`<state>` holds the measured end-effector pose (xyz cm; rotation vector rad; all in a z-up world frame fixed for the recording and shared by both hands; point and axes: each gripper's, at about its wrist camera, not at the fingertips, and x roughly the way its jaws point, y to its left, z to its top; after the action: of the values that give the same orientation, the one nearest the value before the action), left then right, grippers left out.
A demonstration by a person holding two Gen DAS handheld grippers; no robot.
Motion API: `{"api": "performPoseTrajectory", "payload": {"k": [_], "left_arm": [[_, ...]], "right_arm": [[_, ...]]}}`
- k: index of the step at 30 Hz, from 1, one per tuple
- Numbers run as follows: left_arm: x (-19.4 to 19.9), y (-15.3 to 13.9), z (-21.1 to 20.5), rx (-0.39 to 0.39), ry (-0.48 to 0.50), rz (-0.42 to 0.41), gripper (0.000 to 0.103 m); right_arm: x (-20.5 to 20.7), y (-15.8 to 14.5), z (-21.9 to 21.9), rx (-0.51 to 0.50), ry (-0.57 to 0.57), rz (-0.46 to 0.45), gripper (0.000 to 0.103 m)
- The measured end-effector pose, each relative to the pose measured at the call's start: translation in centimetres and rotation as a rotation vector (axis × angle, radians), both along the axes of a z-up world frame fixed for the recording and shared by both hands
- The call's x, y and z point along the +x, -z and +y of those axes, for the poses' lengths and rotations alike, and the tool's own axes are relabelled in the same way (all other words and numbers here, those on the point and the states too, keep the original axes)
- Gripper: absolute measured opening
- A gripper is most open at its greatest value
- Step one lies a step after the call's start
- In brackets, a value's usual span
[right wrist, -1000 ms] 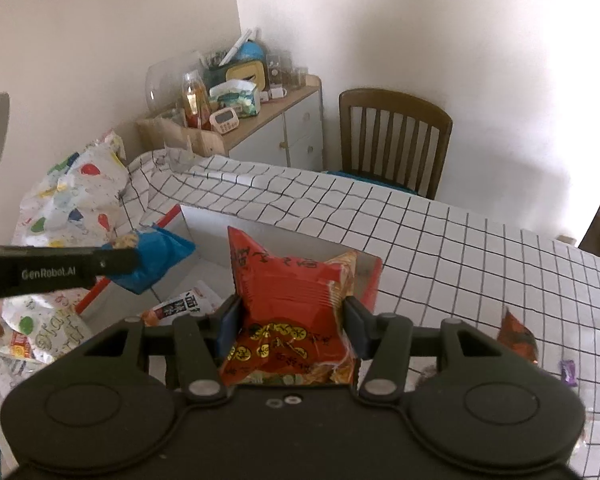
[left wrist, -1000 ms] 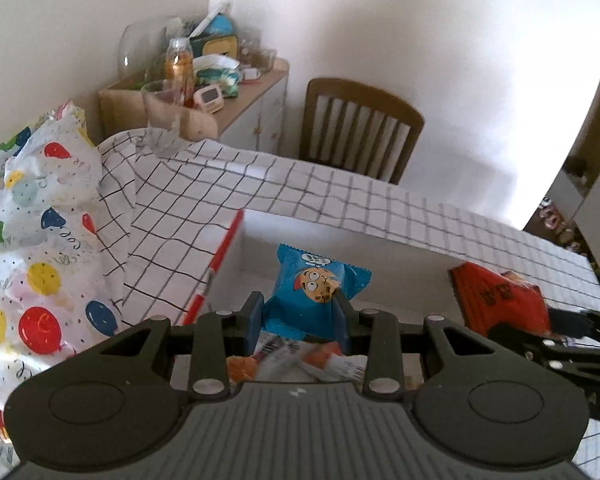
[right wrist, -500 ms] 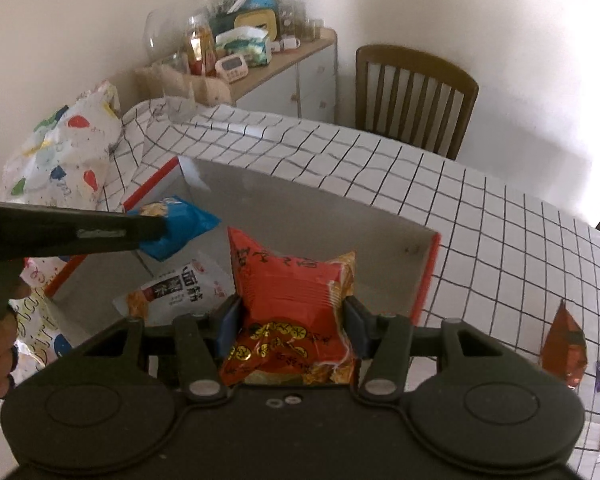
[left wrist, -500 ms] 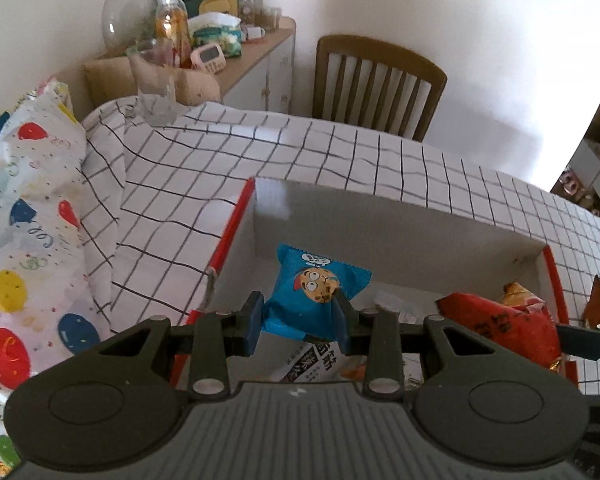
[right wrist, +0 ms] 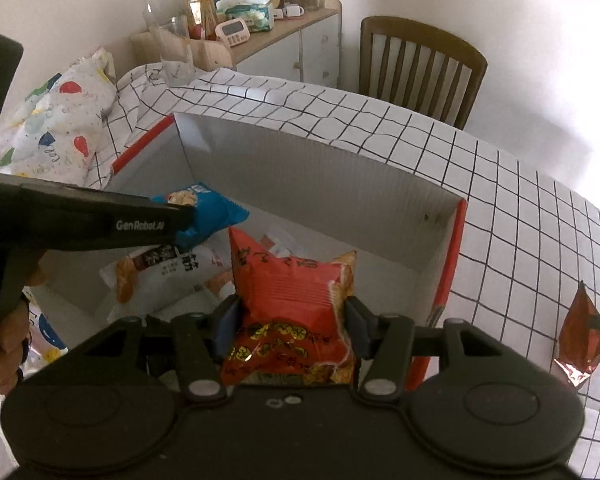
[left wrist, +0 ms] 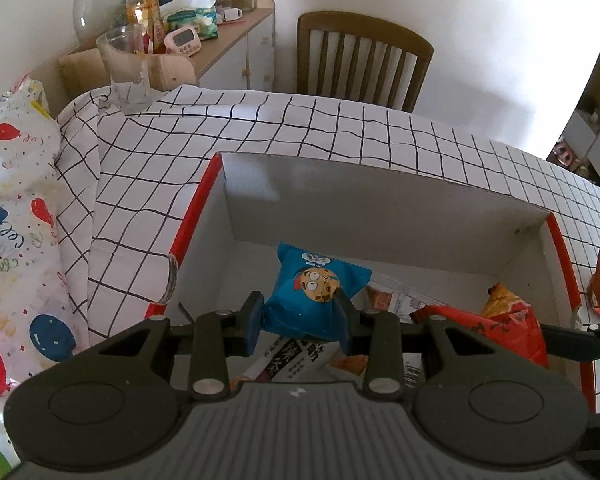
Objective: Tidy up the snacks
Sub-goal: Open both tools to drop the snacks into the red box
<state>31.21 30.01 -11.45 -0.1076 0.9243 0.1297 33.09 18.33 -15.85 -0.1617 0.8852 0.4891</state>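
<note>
My left gripper [left wrist: 300, 322] is shut on a blue cookie packet [left wrist: 318, 292] and holds it over the open white box with red edges [left wrist: 380, 208]. My right gripper [right wrist: 292, 322] is shut on a red snack bag [right wrist: 296, 304] and holds it over the same box [right wrist: 320, 176]. The blue packet [right wrist: 216, 216] and the left gripper also show in the right wrist view. A white and orange snack pack [right wrist: 168, 272] lies on the box floor beneath them. The red bag [left wrist: 496, 328] shows at the right in the left wrist view.
The box sits on a table with a grid-pattern cloth [right wrist: 520, 208]. A brown-red packet [right wrist: 582, 328] lies on the cloth right of the box. A balloon-print bag [left wrist: 12, 220] lies at the left. A glass [left wrist: 126, 68], a cluttered sideboard [left wrist: 204, 32] and a wooden chair [left wrist: 364, 60] stand behind.
Both grippers have moved forward and down over the box with their packets held. The box interior and the snack pack on its floor now fill more of both views.
</note>
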Motion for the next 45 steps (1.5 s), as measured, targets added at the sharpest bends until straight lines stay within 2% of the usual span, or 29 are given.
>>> {"api": "performPoseTrajectory", "payload": {"k": [3, 5, 7, 11, 18, 26, 28, 30, 36, 38, 45], "left_arm": [[-0.1, -0.1, -0.1, -0.003, 0.012, 0.002, 0.046], [-0.3, -0.3, -0.2, -0.012, 0.012, -0.002, 0.062], [-0.8, -0.7, -0.3, -0.012, 0.011, -0.018, 0.067], [-1.5, -1.4, -0.7, 0.003, 0.021, -0.033, 0.067], [-3.5, -2.9, -1.4, 0.000, 0.027, -0.064, 0.071], [-6.1, -5.1, -3.1, -0.011, 0.061, -0.102, 0.072], [-6.9, -5.8, -3.7, -0.013, 0.075, -0.120, 0.072], [-7.8, -6.6, -4.5, -0.005, 0.088, -0.140, 0.072], [-10.2, -8.6, -6.9, -0.019, 0.124, -0.190, 0.072], [-10.8, -9.2, -7.7, -0.027, 0.134, -0.204, 0.082], [-12.5, -10.3, -11.7, -0.048, 0.180, -0.242, 0.083]], "right_arm": [[-0.2, 0.0, -0.1, 0.000, -0.002, 0.004, 0.060], [-0.3, 0.0, -0.2, 0.001, -0.004, 0.006, 0.061], [-0.6, -0.1, -0.4, 0.007, -0.005, 0.005, 0.063], [-1.0, -0.6, -0.9, 0.026, -0.006, -0.005, 0.065], [-2.4, -2.0, -1.9, 0.070, -0.013, -0.030, 0.080], [-4.6, -4.0, -4.1, 0.126, -0.018, -0.057, 0.086], [-5.2, -4.5, -4.9, 0.144, -0.017, -0.066, 0.087], [-5.7, -5.1, -5.8, 0.163, -0.016, -0.077, 0.092], [-7.7, -6.7, -9.1, 0.218, -0.019, -0.115, 0.096], [-8.4, -7.2, -10.3, 0.229, -0.018, -0.135, 0.097], [-10.6, -8.6, -15.1, 0.258, 0.012, -0.202, 0.102]]}}
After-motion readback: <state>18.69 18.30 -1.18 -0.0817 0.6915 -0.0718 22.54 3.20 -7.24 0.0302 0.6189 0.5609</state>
